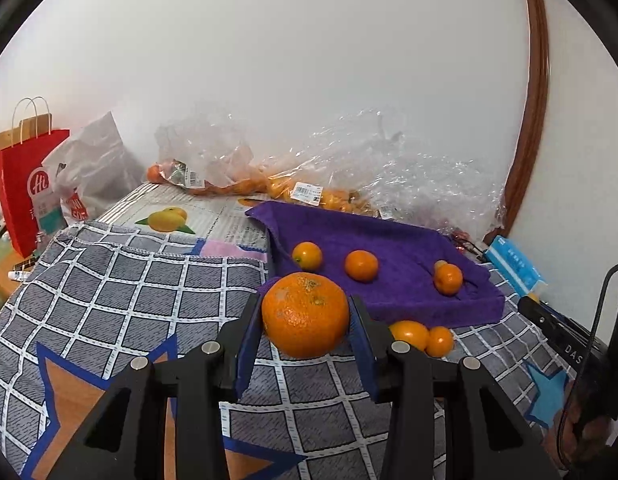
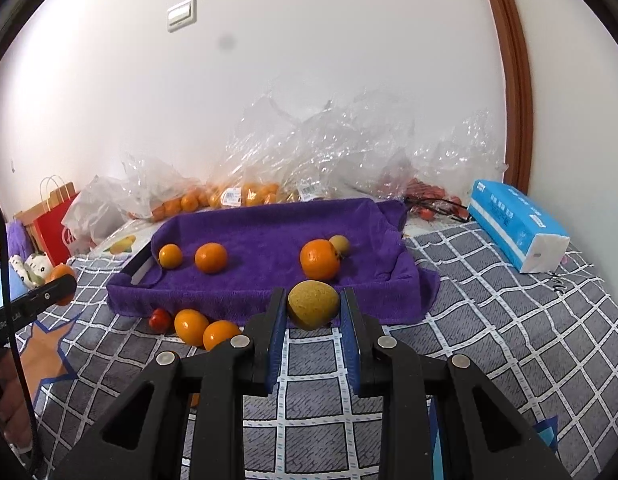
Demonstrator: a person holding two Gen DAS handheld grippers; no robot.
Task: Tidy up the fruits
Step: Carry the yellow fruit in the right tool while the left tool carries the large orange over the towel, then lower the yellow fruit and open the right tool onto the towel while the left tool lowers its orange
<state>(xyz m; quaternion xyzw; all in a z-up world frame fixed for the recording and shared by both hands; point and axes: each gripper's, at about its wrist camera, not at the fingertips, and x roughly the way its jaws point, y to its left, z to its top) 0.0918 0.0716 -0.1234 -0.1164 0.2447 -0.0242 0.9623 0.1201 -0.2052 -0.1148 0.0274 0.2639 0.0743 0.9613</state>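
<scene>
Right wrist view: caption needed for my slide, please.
Right gripper holds a yellowish-brown fruit before a purple-towel-lined tray with four fruits.

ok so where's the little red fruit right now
In the right wrist view the little red fruit lies on the checked cloth at lower left, just in front of the purple towel-lined tray and beside two orange fruits.

The left gripper tilts downward, its jaws clamped on an orange. The right gripper tilts downward too, jaws pinching a small yellowish fruit between blue pads.
</scene>
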